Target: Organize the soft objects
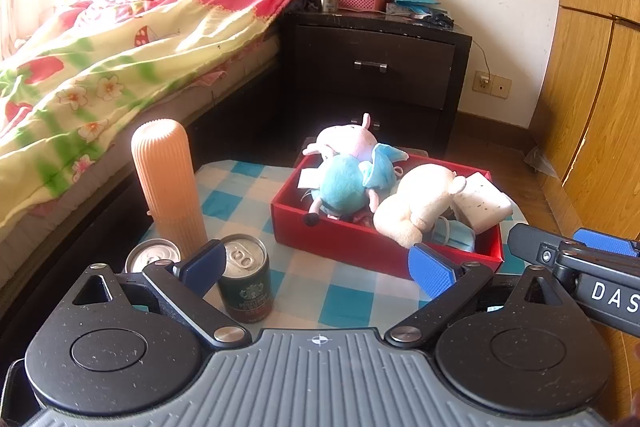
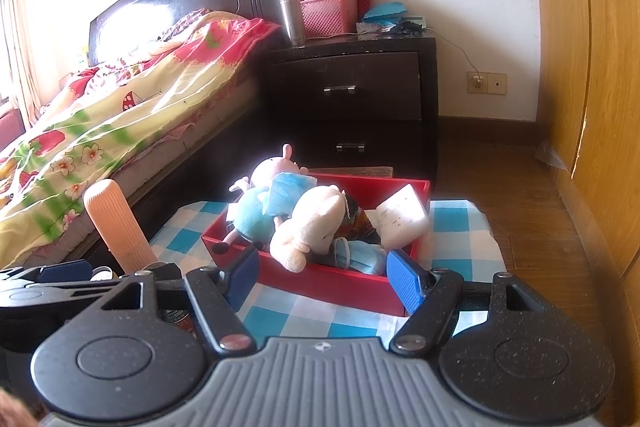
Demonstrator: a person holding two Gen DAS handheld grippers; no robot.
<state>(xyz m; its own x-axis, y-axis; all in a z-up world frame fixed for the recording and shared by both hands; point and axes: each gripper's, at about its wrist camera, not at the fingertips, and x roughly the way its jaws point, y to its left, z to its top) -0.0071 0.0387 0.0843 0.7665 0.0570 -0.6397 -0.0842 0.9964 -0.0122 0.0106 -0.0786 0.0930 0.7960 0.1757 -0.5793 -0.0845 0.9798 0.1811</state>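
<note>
A red box (image 1: 360, 247) stands on a blue-and-white checked cloth (image 1: 340, 291). In it lie a pink pig plush in blue (image 1: 344, 183), a cream plush (image 1: 416, 203), a white sponge (image 1: 484, 203) and a blue face mask (image 1: 456, 233). My left gripper (image 1: 316, 263) is open wide in front of the box, its pads touching nothing. My right gripper (image 2: 322, 271) is open, its fingers either side of the near wall of the red box (image 2: 320, 283) without pressing it. Behind that wall the cream plush (image 2: 312, 223), the pig plush (image 2: 256, 211), the sponge (image 2: 400, 223) and the mask (image 2: 360, 255) show.
A dark green can (image 1: 246, 275) stands just inside my left finger, a second can (image 1: 154, 255) and a tall orange ribbed cylinder (image 1: 168, 183) left of it. A bed (image 1: 100, 67) runs along the left, a dark nightstand (image 1: 376, 67) behind, a wooden wardrobe (image 1: 592, 87) on the right.
</note>
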